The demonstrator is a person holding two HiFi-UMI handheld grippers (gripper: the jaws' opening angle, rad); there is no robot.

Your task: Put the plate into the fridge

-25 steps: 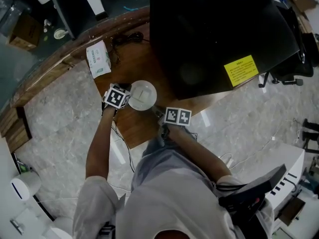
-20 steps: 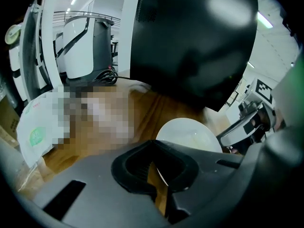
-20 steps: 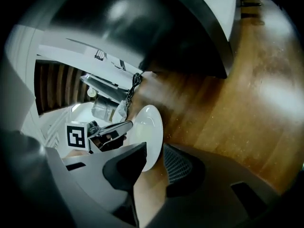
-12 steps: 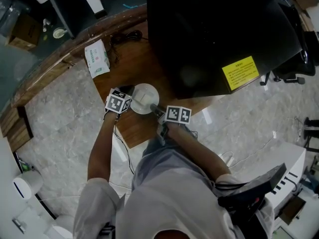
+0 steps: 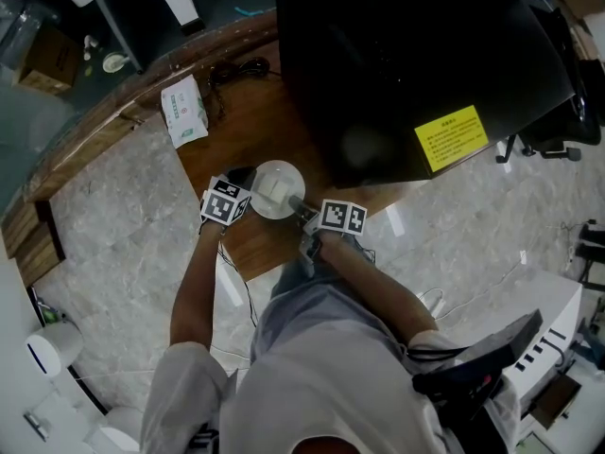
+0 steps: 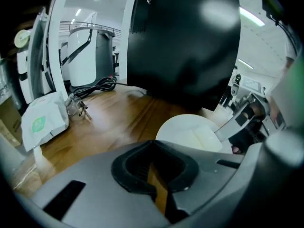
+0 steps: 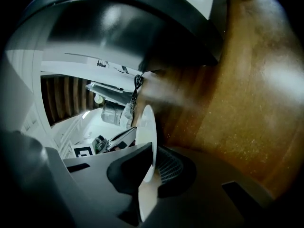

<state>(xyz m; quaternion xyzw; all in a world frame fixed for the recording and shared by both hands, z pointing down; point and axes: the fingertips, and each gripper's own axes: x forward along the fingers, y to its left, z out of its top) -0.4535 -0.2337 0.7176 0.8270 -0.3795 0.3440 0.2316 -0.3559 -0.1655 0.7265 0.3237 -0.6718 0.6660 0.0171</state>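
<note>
One view alone shows right gripper (image 7: pixel 152 170) fingers (image 7: pixel 129 167) closing on plate (image 7: pixel 146 127) rim.

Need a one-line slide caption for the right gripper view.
Edge grasp: the right gripper closing its fingers on the white plate, wooden table behind.

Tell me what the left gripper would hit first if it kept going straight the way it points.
Probably the black fridge beyond the wooden tabletop; the left gripper aims just left of the white round plate, though depth is unclear.
</note>
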